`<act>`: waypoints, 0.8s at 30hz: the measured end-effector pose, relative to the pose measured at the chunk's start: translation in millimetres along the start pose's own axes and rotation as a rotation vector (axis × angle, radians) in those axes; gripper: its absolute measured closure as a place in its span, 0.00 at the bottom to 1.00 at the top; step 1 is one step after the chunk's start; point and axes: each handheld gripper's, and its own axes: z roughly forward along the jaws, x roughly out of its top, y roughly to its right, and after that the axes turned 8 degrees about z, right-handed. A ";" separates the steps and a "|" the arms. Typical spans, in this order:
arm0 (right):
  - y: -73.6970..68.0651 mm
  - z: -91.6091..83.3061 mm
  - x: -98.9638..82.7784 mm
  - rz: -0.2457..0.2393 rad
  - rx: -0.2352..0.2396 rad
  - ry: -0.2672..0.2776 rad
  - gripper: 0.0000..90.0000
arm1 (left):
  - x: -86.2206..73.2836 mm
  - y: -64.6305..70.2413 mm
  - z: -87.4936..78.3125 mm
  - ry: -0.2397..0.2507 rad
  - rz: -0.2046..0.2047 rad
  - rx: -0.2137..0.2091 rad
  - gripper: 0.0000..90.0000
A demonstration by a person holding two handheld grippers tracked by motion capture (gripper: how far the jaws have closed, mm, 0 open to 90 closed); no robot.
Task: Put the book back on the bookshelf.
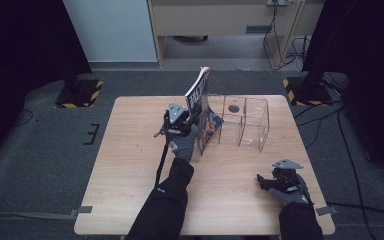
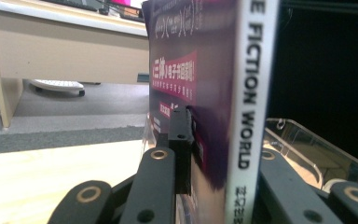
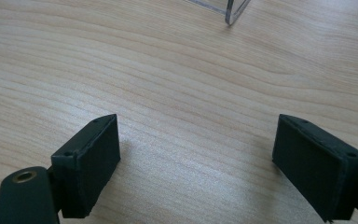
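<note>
purple magazine (image 2: 200,93) clamped upright, seemingly, by left gripper (image 1: 180,121).

On the white spine of the thin purple magazine (image 2: 251,93), black capital letters running down: "E FICTION WORLD", top cut off. Below that, small signs too blurred to read. On the purple cover, a pink box with white Chinese signs, hard to make out. Higher up, white maths-like signs in round brackets, blurred. Big white letters on the cover from above, too small to read.
</note>
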 end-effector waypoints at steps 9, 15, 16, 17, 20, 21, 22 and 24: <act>-0.5 0.1 0.2 -0.002 0.001 -0.001 0.16 | -8.9 4.1 -5.8 -0.003 0.017 -0.012 0.82; -0.7 0.0 0.1 0.000 0.001 -0.001 0.16 | 2.4 2.6 -9.1 -0.007 0.036 0.008 0.73; -0.8 -0.1 0.2 0.000 0.003 -0.003 0.16 | 4.6 2.1 -9.2 -0.011 0.041 0.012 0.72; -1.0 0.0 0.1 0.000 0.002 -0.002 0.16 | 6.9 1.8 -8.5 -0.014 0.041 0.016 0.71; -0.8 0.3 0.1 0.001 0.003 -0.001 0.16 | 13.5 3.1 -6.3 -0.025 0.063 0.031 0.66; -0.8 0.3 0.1 0.001 0.003 0.000 0.17 | 15.3 4.0 -5.4 -0.029 0.067 0.032 0.66; -0.8 0.2 0.1 0.001 0.003 -0.001 0.17 | 16.8 5.0 -4.5 -0.033 0.075 0.043 0.66; -0.5 0.2 0.1 -0.002 0.003 0.000 0.17 | 18.6 5.9 -2.4 -0.040 0.074 0.050 0.68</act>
